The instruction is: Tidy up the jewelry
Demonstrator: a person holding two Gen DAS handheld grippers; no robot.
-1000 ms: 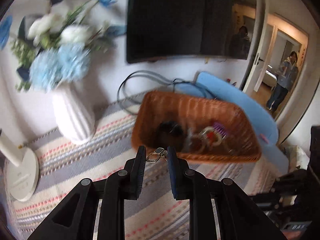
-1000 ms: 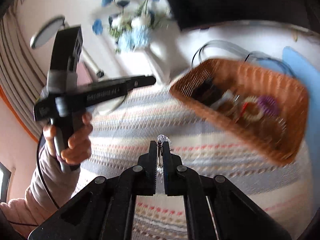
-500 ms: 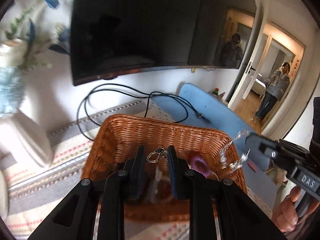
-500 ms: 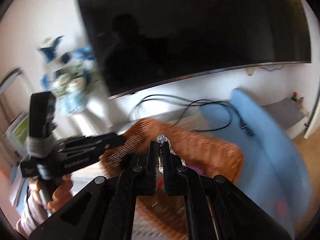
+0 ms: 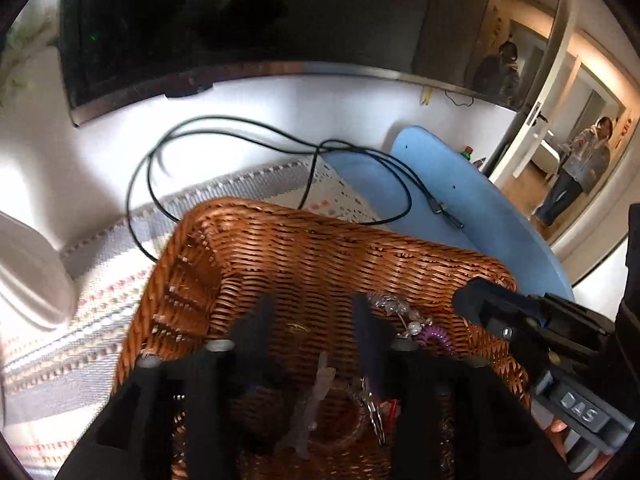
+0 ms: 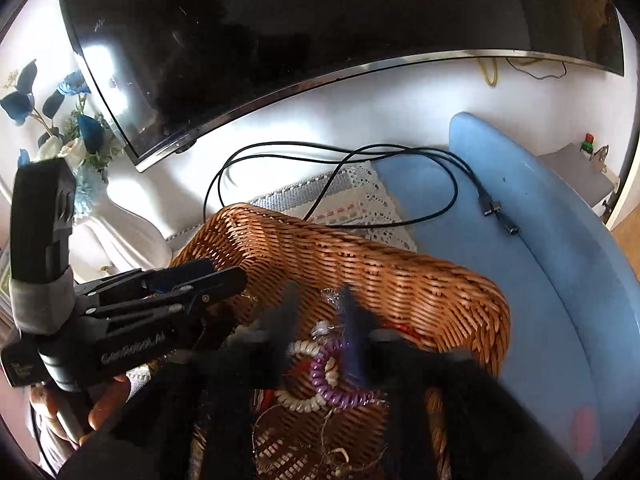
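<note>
A brown wicker basket [image 5: 320,256] [image 6: 400,280] lies under both grippers, holding a purple coil tie [image 6: 340,384] [image 5: 434,336], a cream coil tie [image 6: 306,364] and thin hoops. My left gripper [image 5: 312,320] hangs over the basket with its jaws opening. Nothing is pressed between its pads, and a small metal piece [image 5: 370,400] sits low beside its right finger. My right gripper [image 6: 320,316], blurred, has its jaws opening too. A sparkly chain [image 6: 330,295] [image 5: 390,303] shows at its fingertips, loose of the pads. Each gripper appears in the other's view, the left gripper [image 6: 228,276] and the right gripper [image 5: 472,300].
A dark TV [image 6: 320,40] hangs on the white wall behind. A black cable [image 5: 248,136] loops across the striped cloth [image 5: 60,352] and a blue curved seat [image 6: 540,240]. A white vase [image 5: 28,264] with blue flowers [image 6: 72,88] stands left. A person [image 5: 576,168] stands in the doorway.
Both grippers moved over the basket and went from shut to open. The earring left the left jaws. The sparkly chain is no longer pinched by the right.
</note>
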